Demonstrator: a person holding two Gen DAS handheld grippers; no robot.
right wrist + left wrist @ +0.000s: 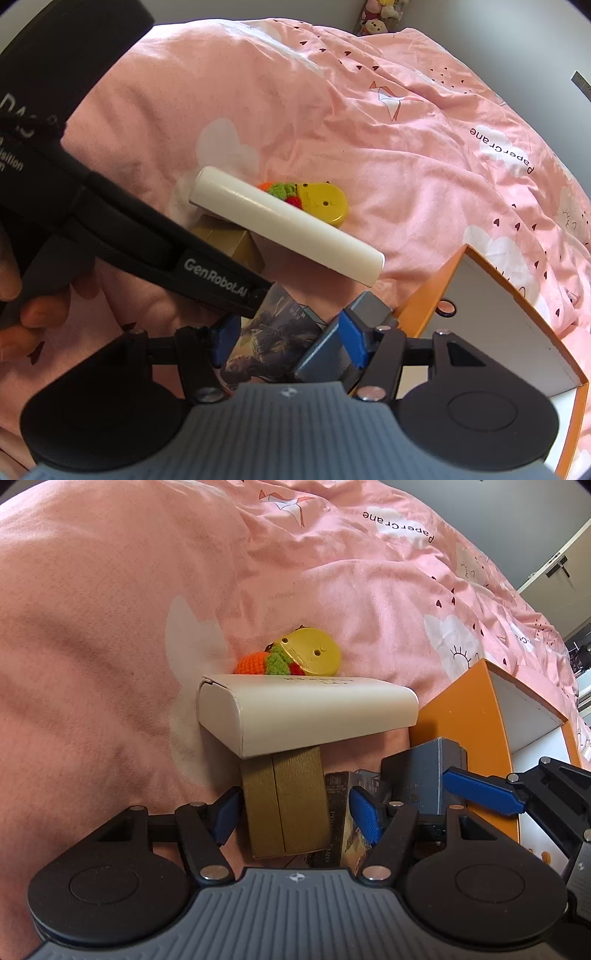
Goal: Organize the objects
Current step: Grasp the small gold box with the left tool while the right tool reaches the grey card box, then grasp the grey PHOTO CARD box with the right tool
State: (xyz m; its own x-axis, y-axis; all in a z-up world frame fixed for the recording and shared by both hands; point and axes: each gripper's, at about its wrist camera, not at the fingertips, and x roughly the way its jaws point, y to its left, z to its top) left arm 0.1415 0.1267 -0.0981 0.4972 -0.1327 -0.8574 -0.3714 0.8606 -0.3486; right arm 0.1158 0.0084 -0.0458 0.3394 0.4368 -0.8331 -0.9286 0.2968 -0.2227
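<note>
The left gripper (295, 810) stands spread around the near end of a tan box (286, 805), pads just beside its long sides but seemingly not pressing, and the box's long axis runs straight away from the jaws, its far end under a tilted white box (306, 712). To its right, the right gripper (286, 341) straddles a picture box (269, 336) and a grey box (332, 347); whether it pinches them I cannot tell. The orange box (491, 332) lies open just beyond on the pink bedspread (110, 627), near its right edge, a small round item inside.
</note>
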